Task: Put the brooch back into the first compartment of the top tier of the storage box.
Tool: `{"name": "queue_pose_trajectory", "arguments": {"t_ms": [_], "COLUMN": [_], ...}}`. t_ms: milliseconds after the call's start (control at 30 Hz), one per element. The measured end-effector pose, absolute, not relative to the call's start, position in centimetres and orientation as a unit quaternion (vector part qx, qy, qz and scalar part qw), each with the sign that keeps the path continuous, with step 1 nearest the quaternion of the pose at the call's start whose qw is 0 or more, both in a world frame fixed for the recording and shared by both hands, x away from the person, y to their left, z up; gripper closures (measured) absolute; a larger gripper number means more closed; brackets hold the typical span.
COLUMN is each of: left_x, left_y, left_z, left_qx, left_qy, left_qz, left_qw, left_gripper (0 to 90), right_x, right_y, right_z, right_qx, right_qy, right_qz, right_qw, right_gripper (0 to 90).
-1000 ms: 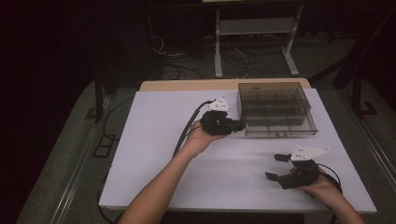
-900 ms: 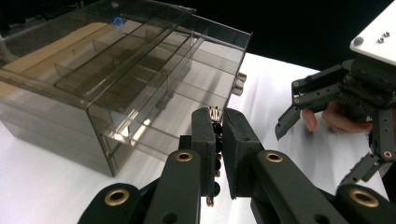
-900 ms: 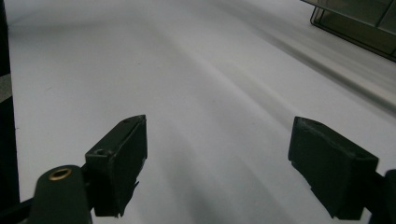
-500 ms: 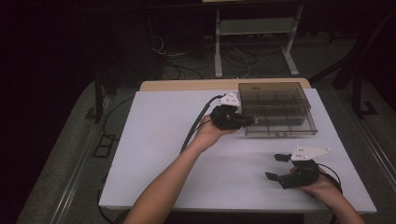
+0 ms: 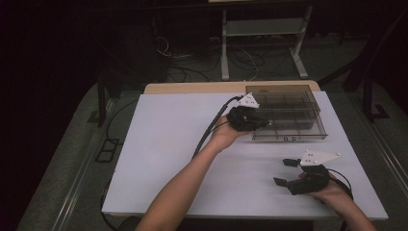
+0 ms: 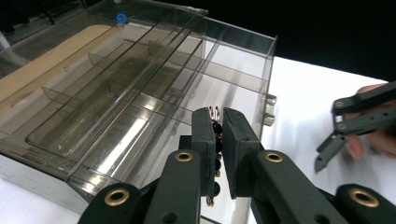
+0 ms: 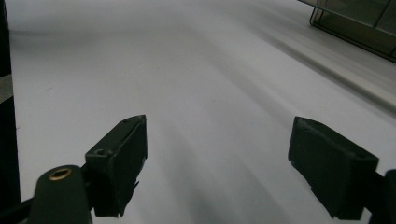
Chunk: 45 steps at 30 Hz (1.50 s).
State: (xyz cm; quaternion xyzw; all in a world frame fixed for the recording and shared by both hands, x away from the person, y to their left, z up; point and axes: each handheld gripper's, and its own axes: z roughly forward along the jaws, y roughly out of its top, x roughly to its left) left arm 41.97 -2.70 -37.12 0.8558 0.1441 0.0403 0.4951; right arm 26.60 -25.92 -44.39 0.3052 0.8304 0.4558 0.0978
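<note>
The left hand-held gripper (image 6: 215, 140) pinches a small beaded, wire-looped trinket (image 6: 215, 133) over the near edge of the clear compartment box (image 5: 308, 120) at the surface's far right. Best centre it above one cell before releasing. The right hand-held gripper (image 5: 287, 171) rests open near the front-right corner.

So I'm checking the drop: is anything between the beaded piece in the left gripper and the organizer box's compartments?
Nothing visible. The left gripper holds the beaded piece at the clear organizer box; its compartments look open-topped and unblocked.
</note>
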Motion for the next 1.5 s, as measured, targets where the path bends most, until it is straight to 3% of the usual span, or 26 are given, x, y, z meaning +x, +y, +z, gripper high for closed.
{"name": "queue_pose_trajectory", "arguments": {"t_ms": [867,1500], "left_x": [42.6,41.9], "left_y": [-4.2,-1.4], "left_z": [-39.0,-37.5], "left_qx": [0.873,0.855], "left_qy": [0.160,0.166], "left_qz": [0.038,0.017], "left_qw": [0.460,0.491], "left_gripper": [81.5,65.2], "right_x": [26.6,27.2], "right_y": [-26.0,-25.9], "right_z": [-44.3,-44.5], "right_qx": [0.305,0.304], "right_qy": [0.830,0.831], "right_qz": [0.456,0.457], "right_qw": [0.098,0.094], "right_gripper": [19.1,19.1]}}
